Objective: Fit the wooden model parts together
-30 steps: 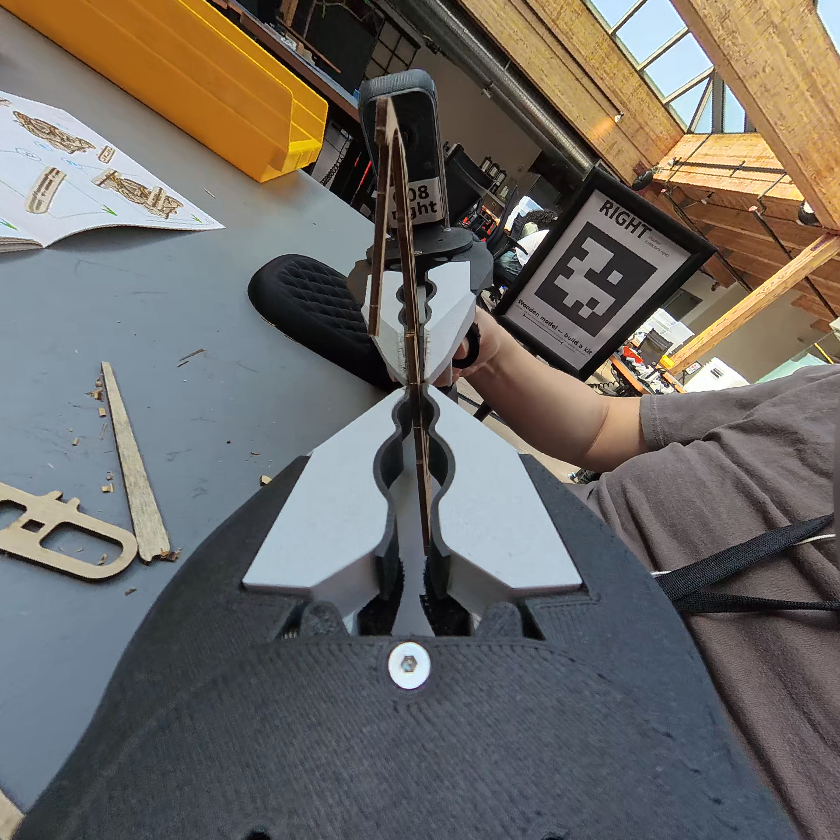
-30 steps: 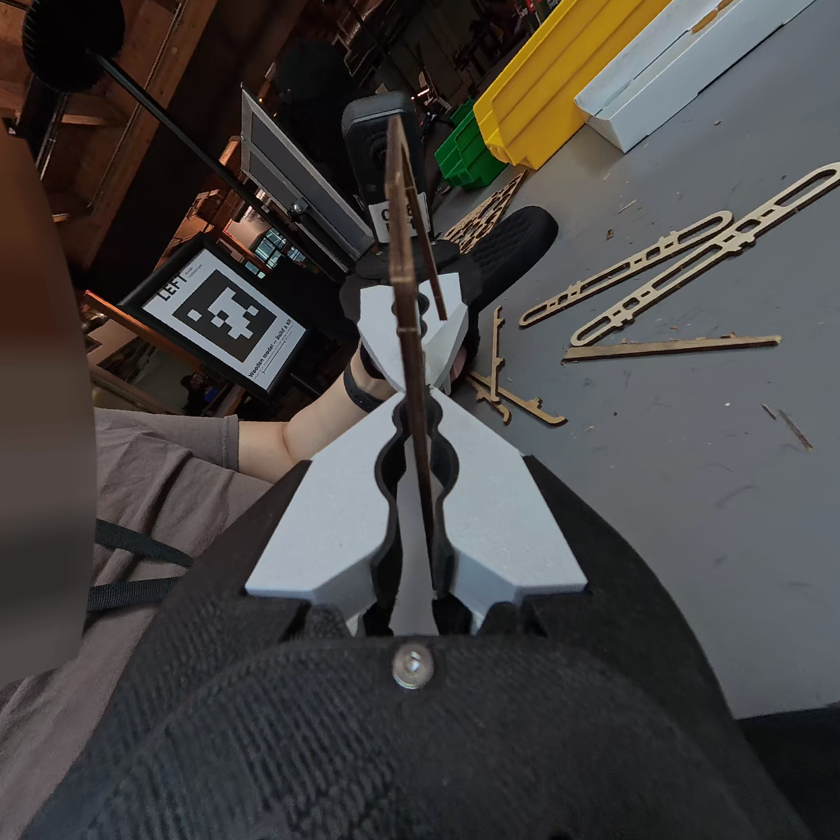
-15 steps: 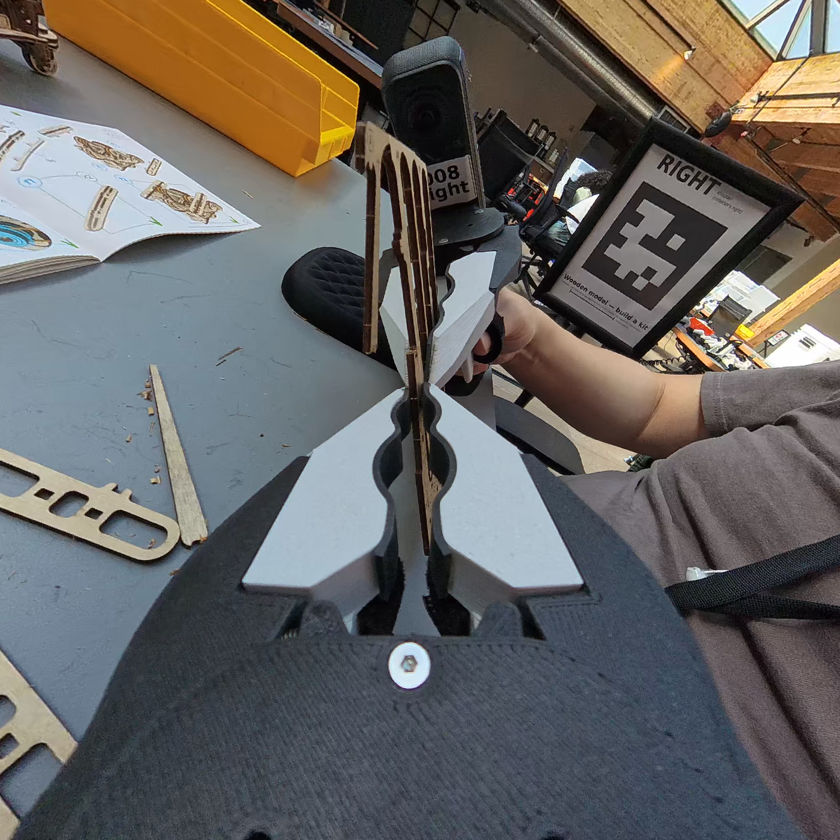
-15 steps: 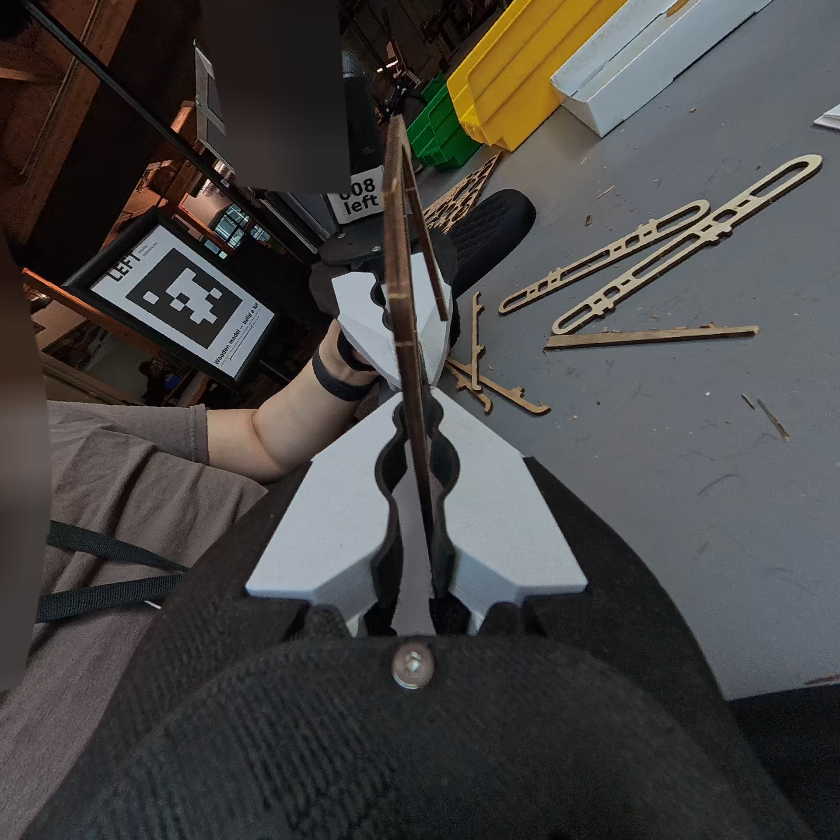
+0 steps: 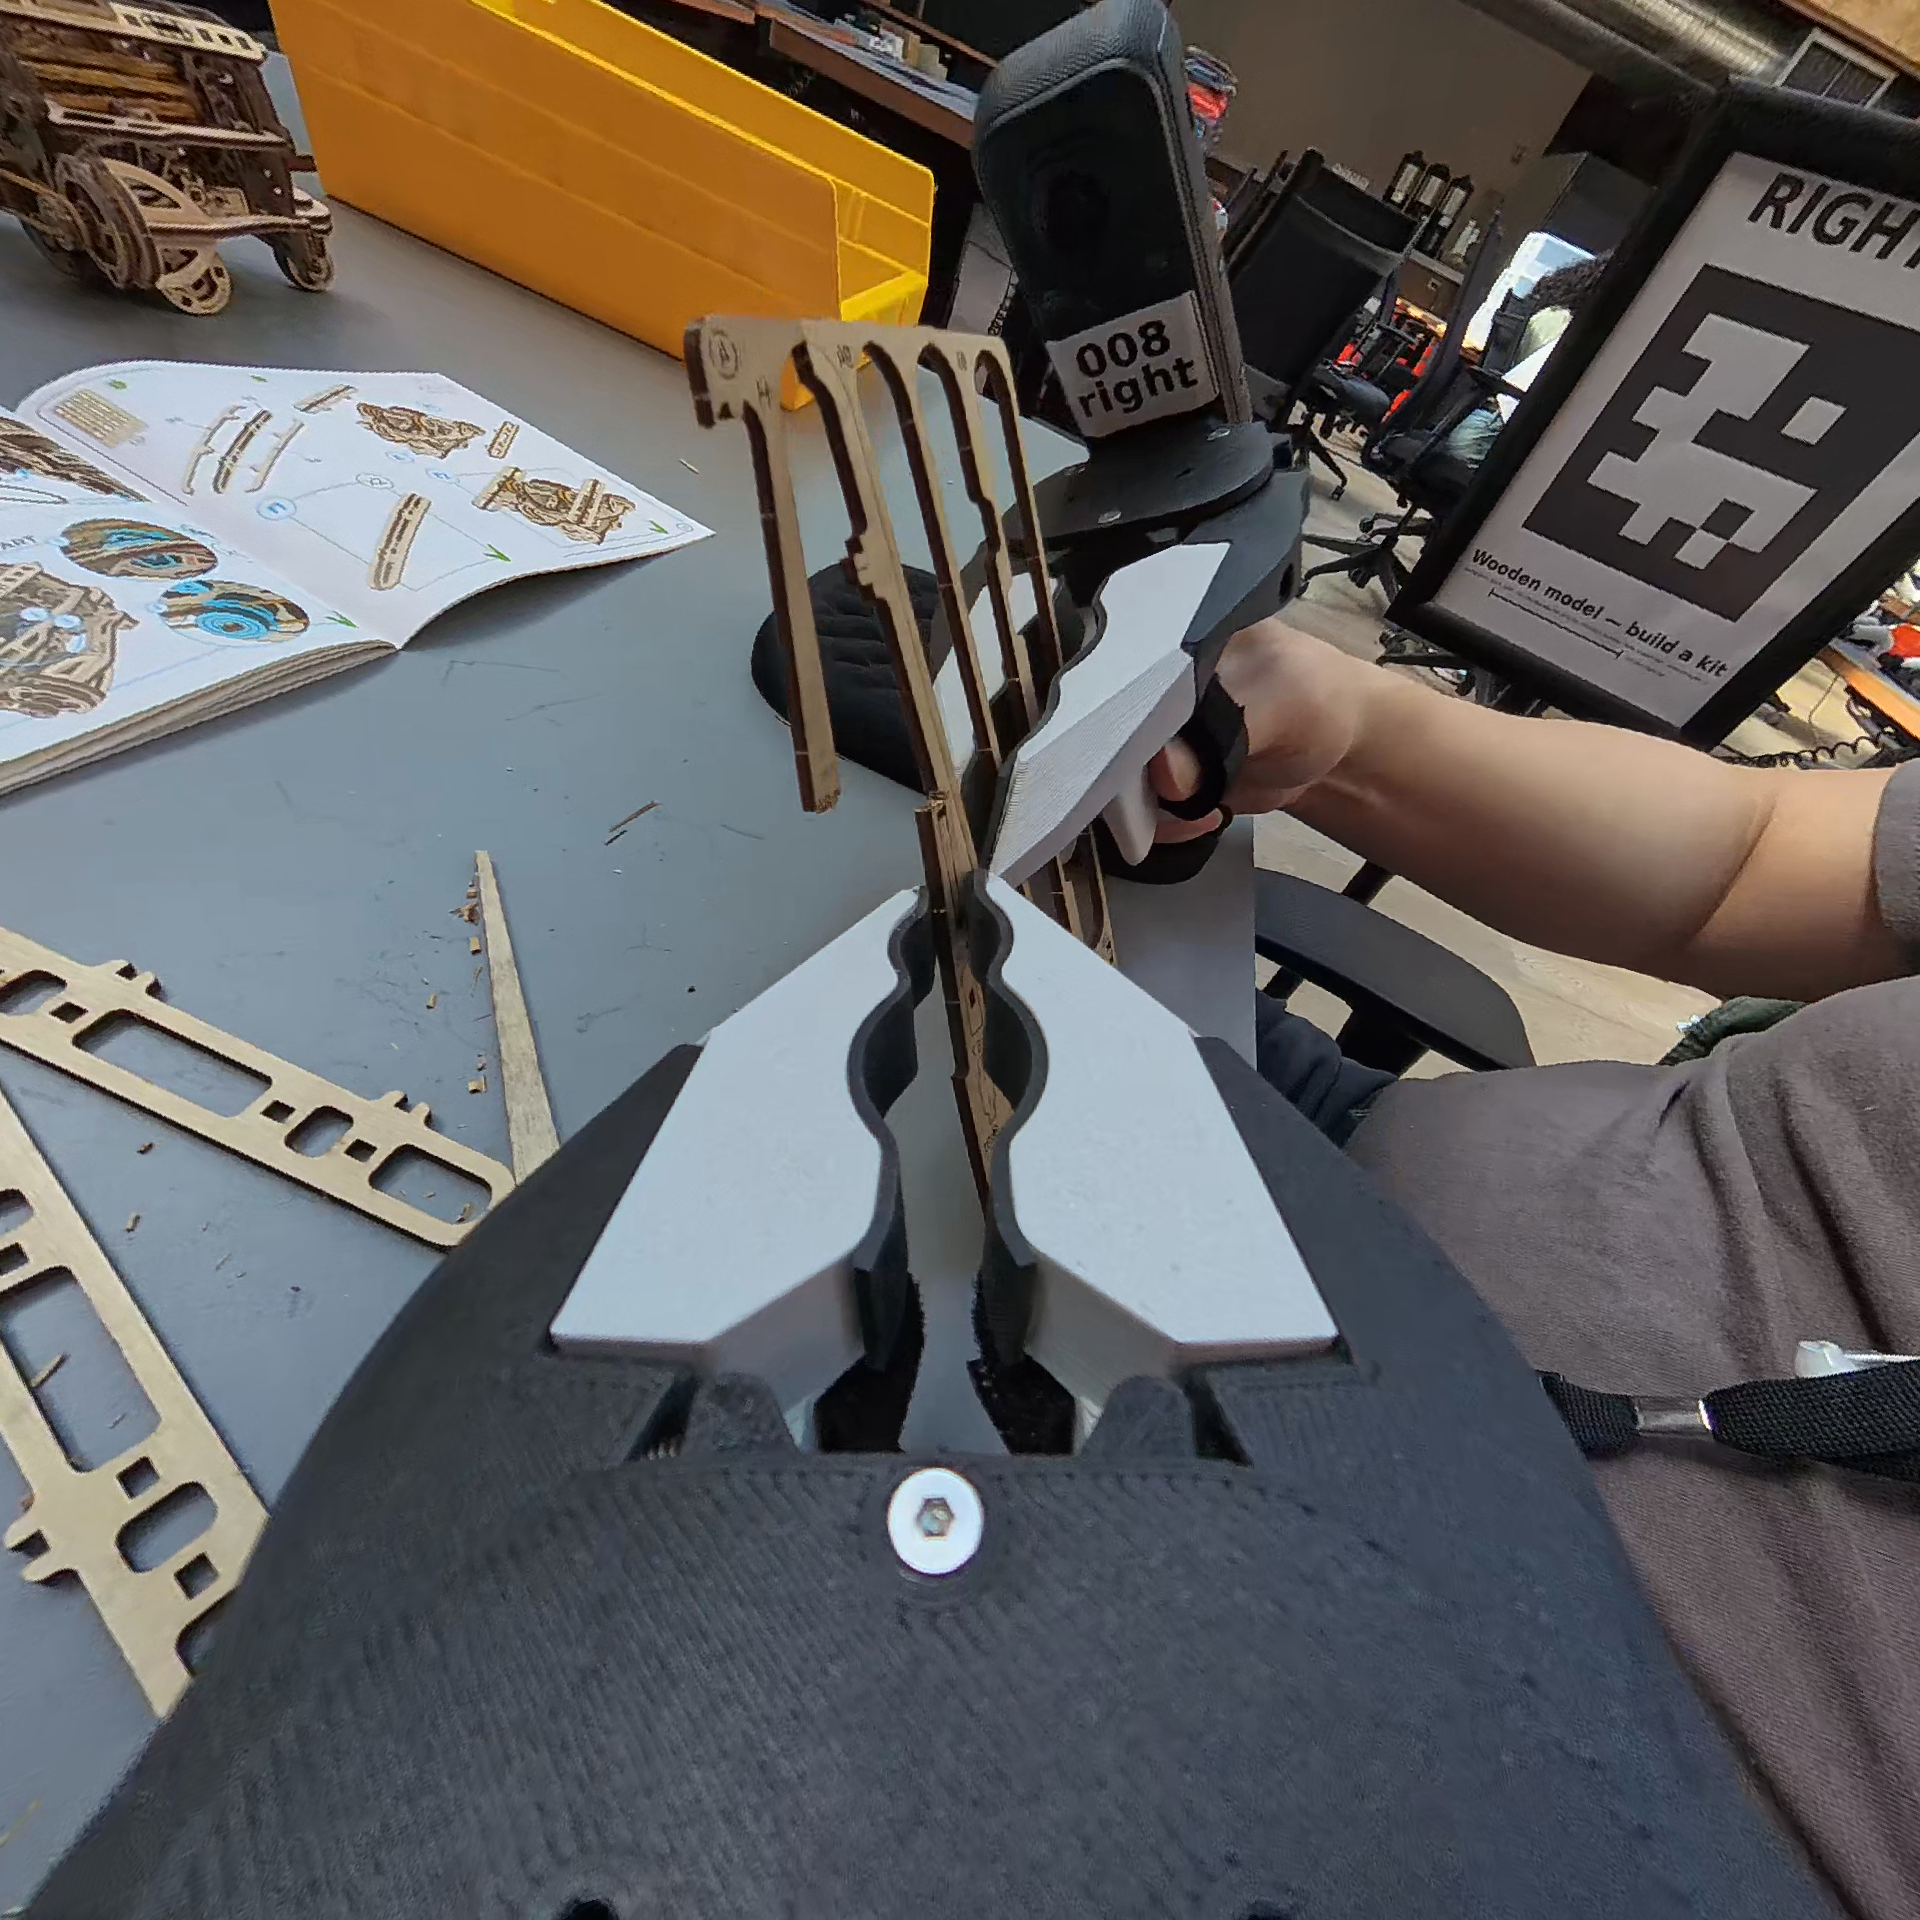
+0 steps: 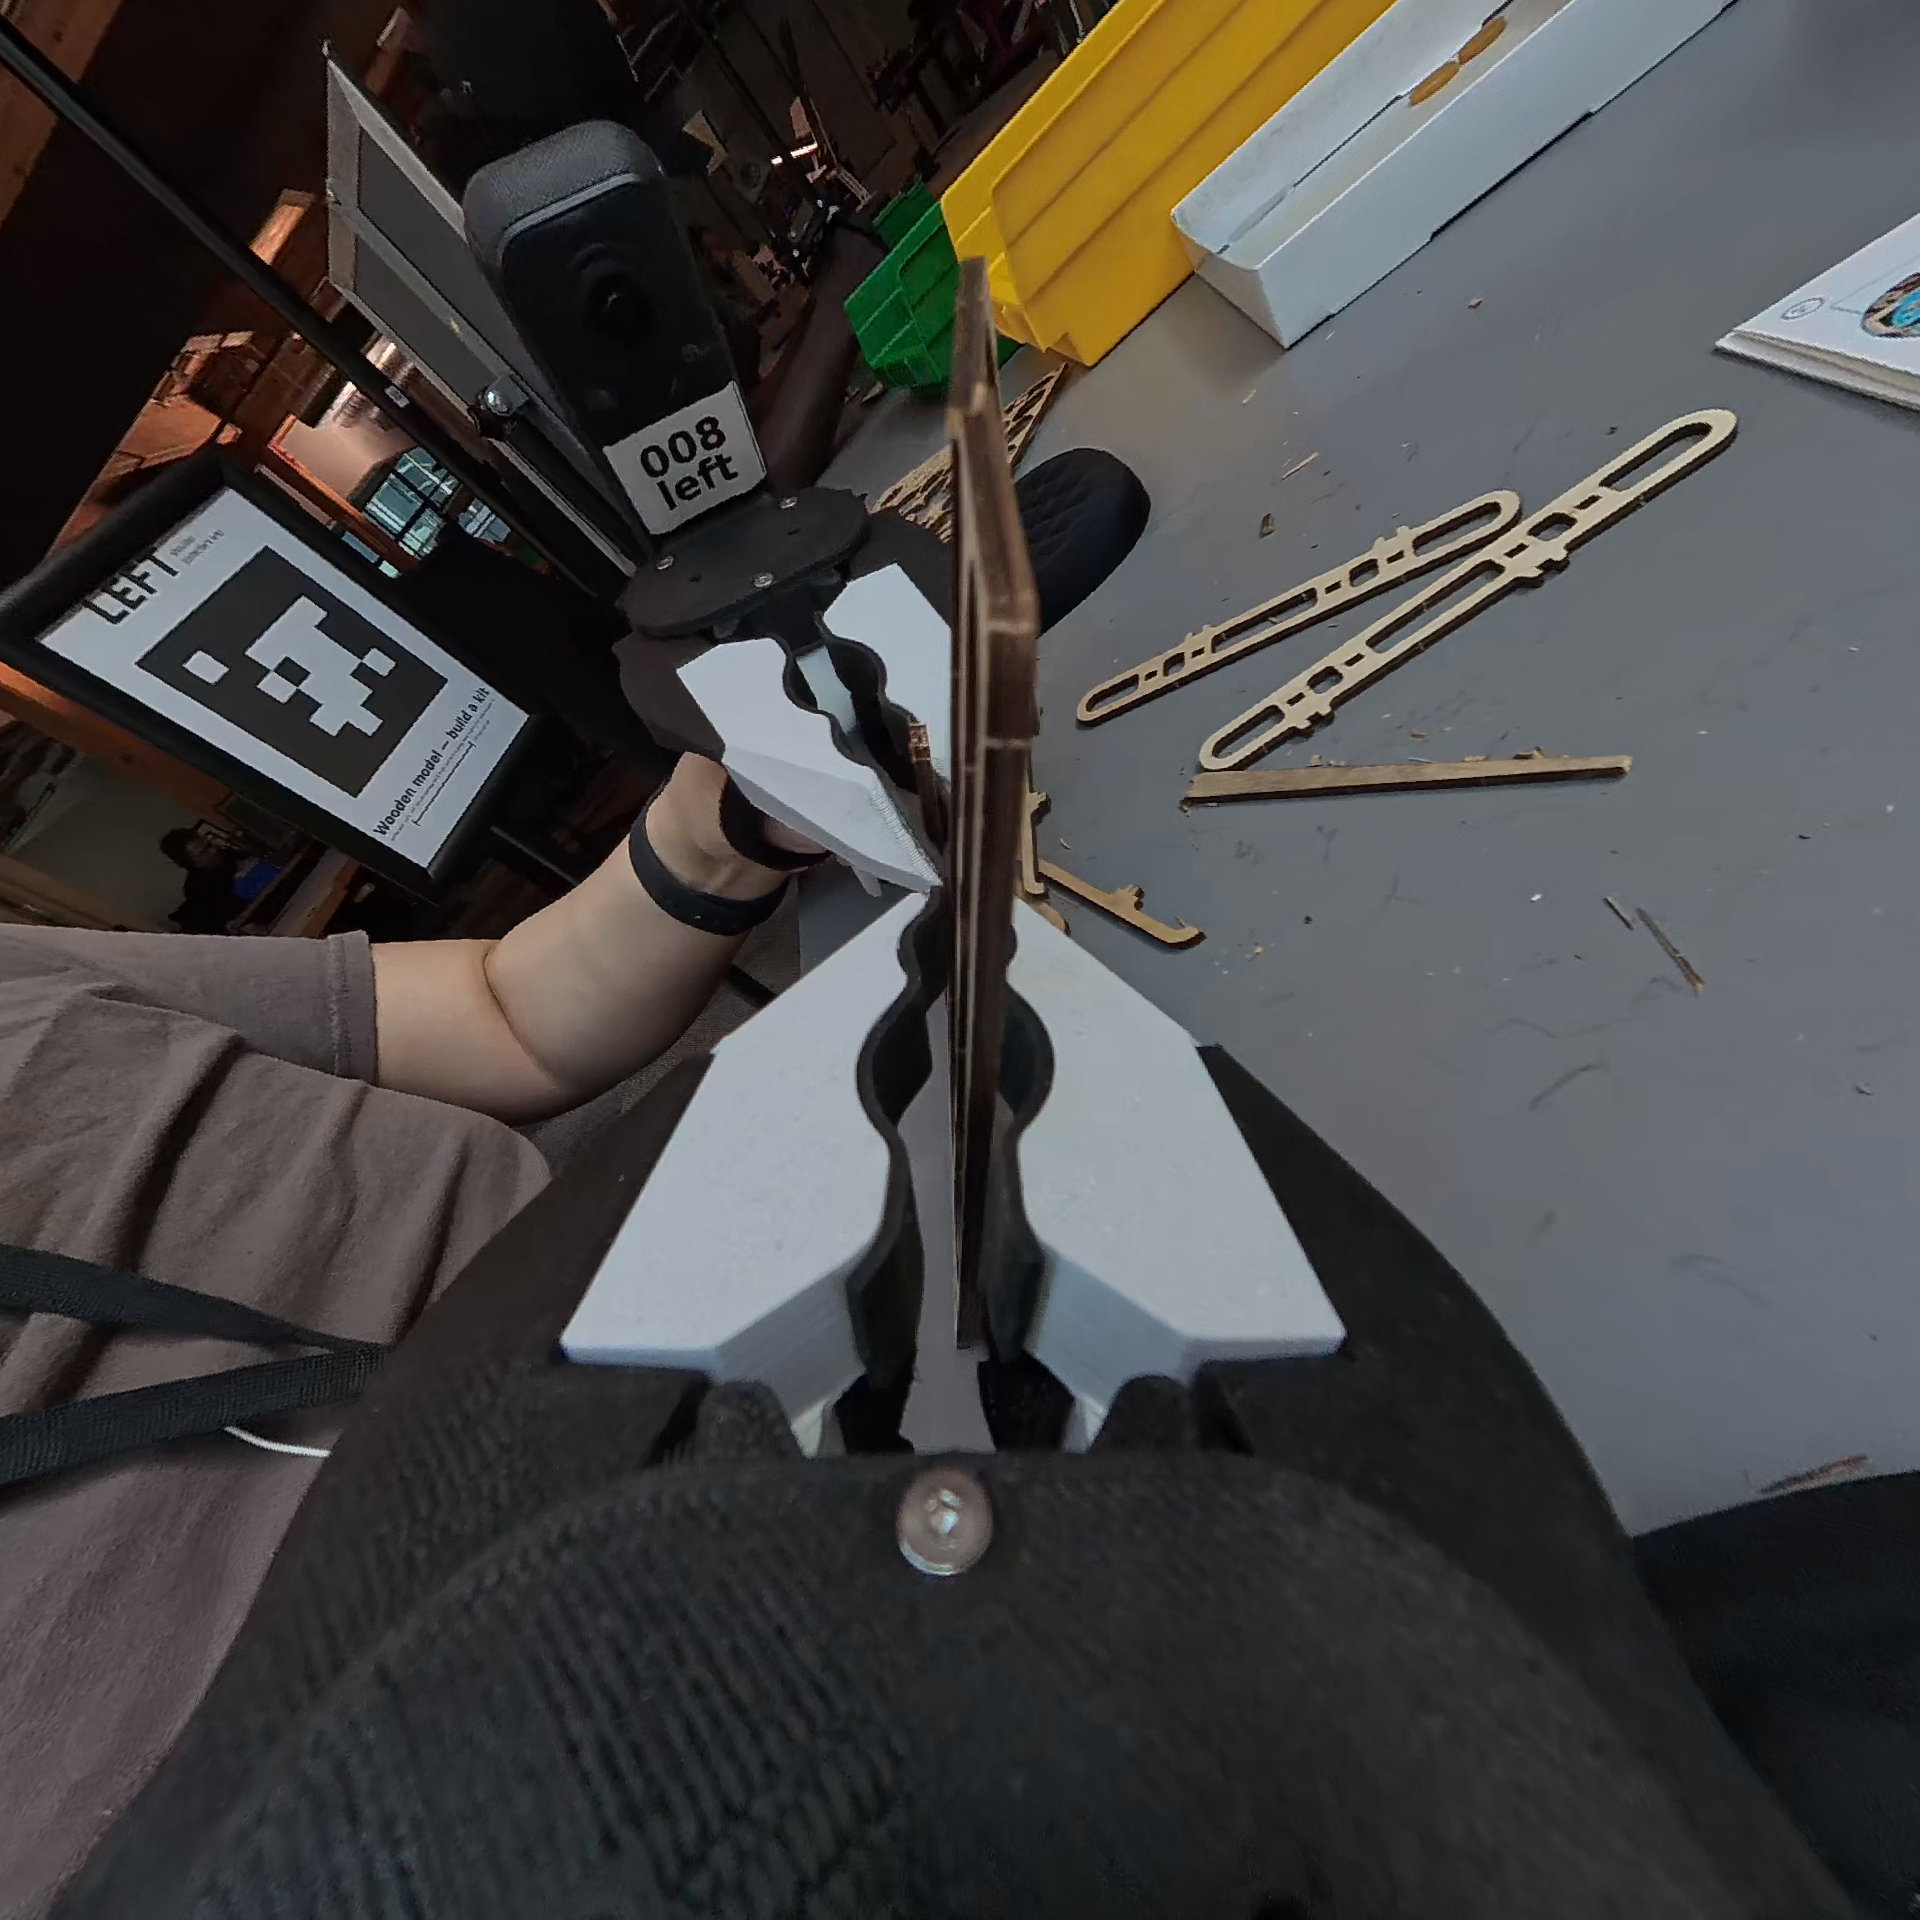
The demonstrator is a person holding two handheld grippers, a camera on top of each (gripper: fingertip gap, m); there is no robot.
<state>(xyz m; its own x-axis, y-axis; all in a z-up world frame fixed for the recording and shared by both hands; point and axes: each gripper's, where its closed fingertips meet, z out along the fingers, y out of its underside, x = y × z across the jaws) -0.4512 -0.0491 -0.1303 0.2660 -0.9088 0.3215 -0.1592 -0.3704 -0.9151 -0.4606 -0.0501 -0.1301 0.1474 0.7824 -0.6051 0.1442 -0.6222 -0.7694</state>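
Plywood comb-shaped sheet (image 5: pixel 883 540) clamped by both grippers.

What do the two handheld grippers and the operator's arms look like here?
Each gripper, left and right, has pale grey wedge fingers with wavy black pads, a black textured body, one screw, and a black camera bearing a white label. The person wears grey-brown short sleeves, black straps and a black wristband.

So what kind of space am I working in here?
It looks like a shared workshop or maker space. A grey worktable carries a yellow parts bin, an open instruction booklet and laser-cut wooden strips. Rows of office chairs stand behind it.
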